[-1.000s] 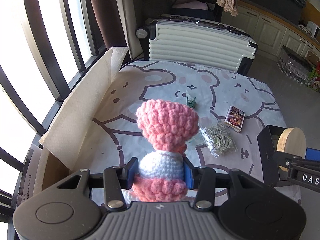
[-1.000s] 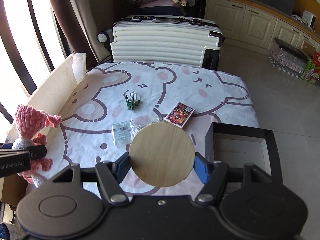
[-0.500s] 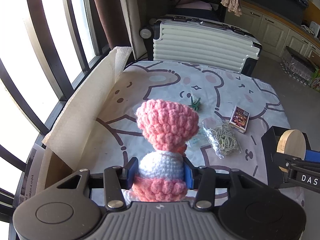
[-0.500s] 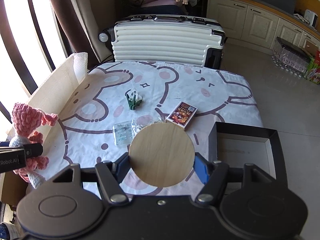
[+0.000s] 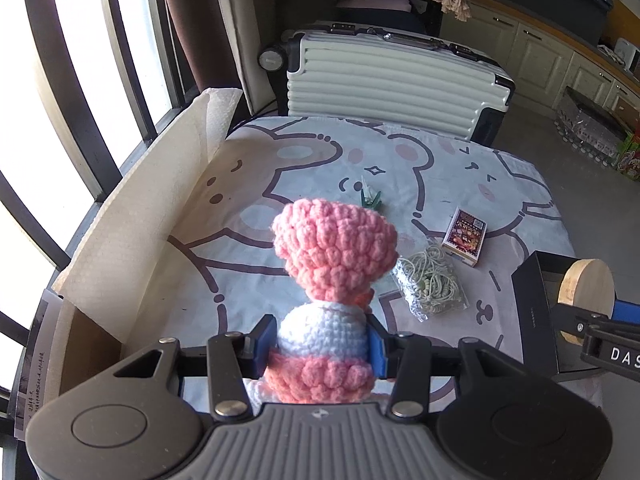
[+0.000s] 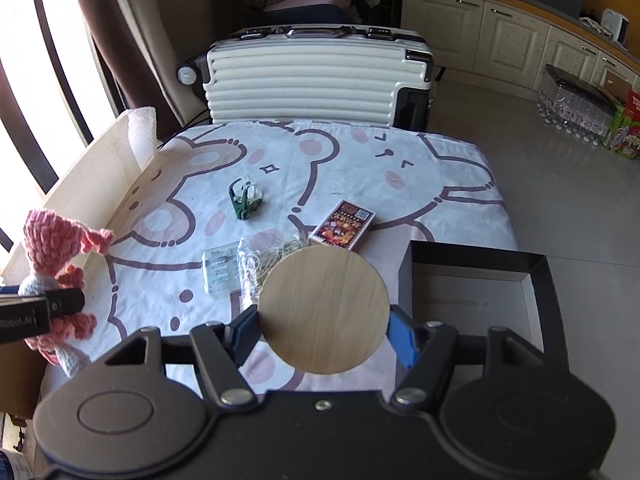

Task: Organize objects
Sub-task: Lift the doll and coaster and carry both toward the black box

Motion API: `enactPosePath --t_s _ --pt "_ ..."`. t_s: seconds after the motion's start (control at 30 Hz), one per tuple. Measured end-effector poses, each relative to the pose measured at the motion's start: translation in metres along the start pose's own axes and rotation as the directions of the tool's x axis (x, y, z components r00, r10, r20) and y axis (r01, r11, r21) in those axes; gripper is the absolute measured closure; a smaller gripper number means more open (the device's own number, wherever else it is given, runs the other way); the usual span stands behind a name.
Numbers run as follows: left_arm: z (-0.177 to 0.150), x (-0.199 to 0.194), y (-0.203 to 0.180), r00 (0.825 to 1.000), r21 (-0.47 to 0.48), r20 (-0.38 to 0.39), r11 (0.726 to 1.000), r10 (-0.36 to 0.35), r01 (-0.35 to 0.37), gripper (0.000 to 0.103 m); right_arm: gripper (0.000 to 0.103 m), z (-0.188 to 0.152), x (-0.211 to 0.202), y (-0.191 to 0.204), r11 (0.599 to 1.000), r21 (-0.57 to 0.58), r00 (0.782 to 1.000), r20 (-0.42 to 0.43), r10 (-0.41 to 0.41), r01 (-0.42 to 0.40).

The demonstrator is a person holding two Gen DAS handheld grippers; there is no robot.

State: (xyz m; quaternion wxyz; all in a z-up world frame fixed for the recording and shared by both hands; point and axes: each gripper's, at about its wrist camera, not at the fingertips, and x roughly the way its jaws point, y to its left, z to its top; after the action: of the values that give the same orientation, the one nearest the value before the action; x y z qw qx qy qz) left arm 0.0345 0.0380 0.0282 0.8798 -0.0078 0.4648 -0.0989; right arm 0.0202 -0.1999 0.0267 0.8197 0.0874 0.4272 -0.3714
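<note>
My left gripper (image 5: 322, 342) is shut on a pink and white crochet doll (image 5: 334, 248), held upright above the near left of the table; the doll also shows in the right wrist view (image 6: 56, 248). My right gripper (image 6: 324, 332) is shut on a round wooden disc (image 6: 323, 309), held above the near table edge beside an open black box (image 6: 476, 296). The disc also shows in the left wrist view (image 5: 586, 292). On the bear-print cloth (image 6: 340, 168) lie a card box (image 6: 343, 230), a bag of cord (image 5: 430, 282), a clear plastic case (image 6: 220, 272) and a green clip (image 6: 244, 202).
A cream suitcase (image 6: 316, 76) stands behind the table. A cardboard flap (image 5: 152, 216) rises along the table's left side, next to window bars (image 5: 128, 64). Kitchen cabinets (image 6: 516, 40) and boxed goods on the floor (image 6: 580, 108) are at the far right.
Both grippers have drawn back and risen a little from the table, each keeping hold of its object. The objects on the cloth have not moved.
</note>
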Motion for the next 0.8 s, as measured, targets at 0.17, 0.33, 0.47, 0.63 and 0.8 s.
enactPosePath --t_s 0.17,0.33,0.47,0.63,0.8 --pt "0.004 0.005 -0.018 1.0 0.029 -0.001 0.999 -0.012 0.012 0.055 0.035 0.001 -0.004 -0.013 1.0 0.011 1.0 0.015 -0.009 0.009" --pt "0.008 0.007 -0.042 0.999 0.057 -0.002 0.998 -0.035 0.035 0.055 0.035 0.0 -0.002 -0.028 0.999 0.017 1.0 0.005 -0.029 0.029" --pt "0.01 0.01 -0.062 0.998 0.07 0.0 0.996 -0.059 0.059 0.055 0.035 0.0 -0.005 -0.049 0.998 0.05 0.999 0.008 -0.043 0.043" --pt "0.008 0.016 -0.094 0.995 0.11 -0.009 0.989 -0.097 0.098 0.055 0.035 -0.006 -0.011 -0.08 0.992 0.095 0.997 0.01 -0.079 0.078" --pt "0.006 0.022 -0.126 0.988 0.134 -0.019 0.979 -0.153 0.154 0.055 0.035 -0.014 -0.018 -0.111 0.984 0.125 0.992 0.008 -0.129 0.127"
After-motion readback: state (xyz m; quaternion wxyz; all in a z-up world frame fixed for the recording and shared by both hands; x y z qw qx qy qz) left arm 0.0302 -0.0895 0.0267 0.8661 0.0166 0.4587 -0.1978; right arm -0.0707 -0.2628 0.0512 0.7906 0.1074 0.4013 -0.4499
